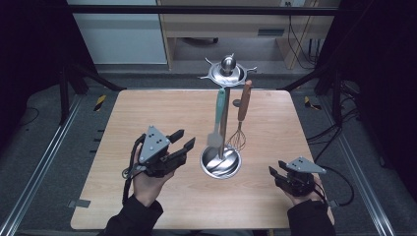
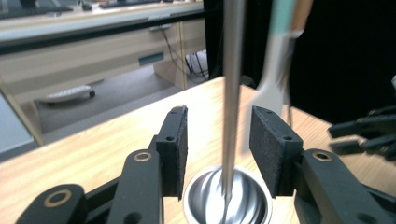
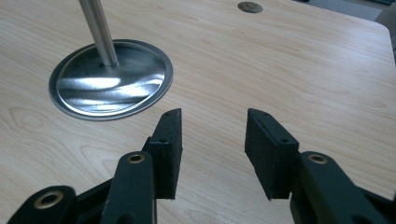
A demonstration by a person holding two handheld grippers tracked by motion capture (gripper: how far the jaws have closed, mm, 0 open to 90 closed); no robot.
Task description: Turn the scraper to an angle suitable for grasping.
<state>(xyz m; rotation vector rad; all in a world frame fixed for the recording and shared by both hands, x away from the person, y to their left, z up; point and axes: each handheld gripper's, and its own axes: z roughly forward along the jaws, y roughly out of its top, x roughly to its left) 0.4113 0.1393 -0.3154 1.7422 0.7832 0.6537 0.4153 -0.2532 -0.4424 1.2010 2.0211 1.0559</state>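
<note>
A: How far along is the work being judged?
B: Both the left gripper [image 1: 180, 140] and the right gripper [image 1: 276, 173] are being held wide open, gripping nothing. The spatula [image 1: 219, 117] and whisk [image 1: 240, 118] are hanging on the stand [image 1: 221, 162], near the left gripper.
A: Is anything blocking?
B: The pole [image 2: 232, 93] is standing between the left jaws and the blurred spatula

Light wooden table [image 1: 147, 108] with a small round metal disc [image 1: 236, 103] set near its far edge; brown-handled whisk [image 1: 242, 115] hanging above the tabletop, wires down; pale wooden desk [image 1: 236, 24] behind, cables [image 1: 300, 44] trailing at its right; yellow-and-black tape [image 1: 100, 102] on the grey floor; metal rails [image 1: 44, 157] along both sides
</note>
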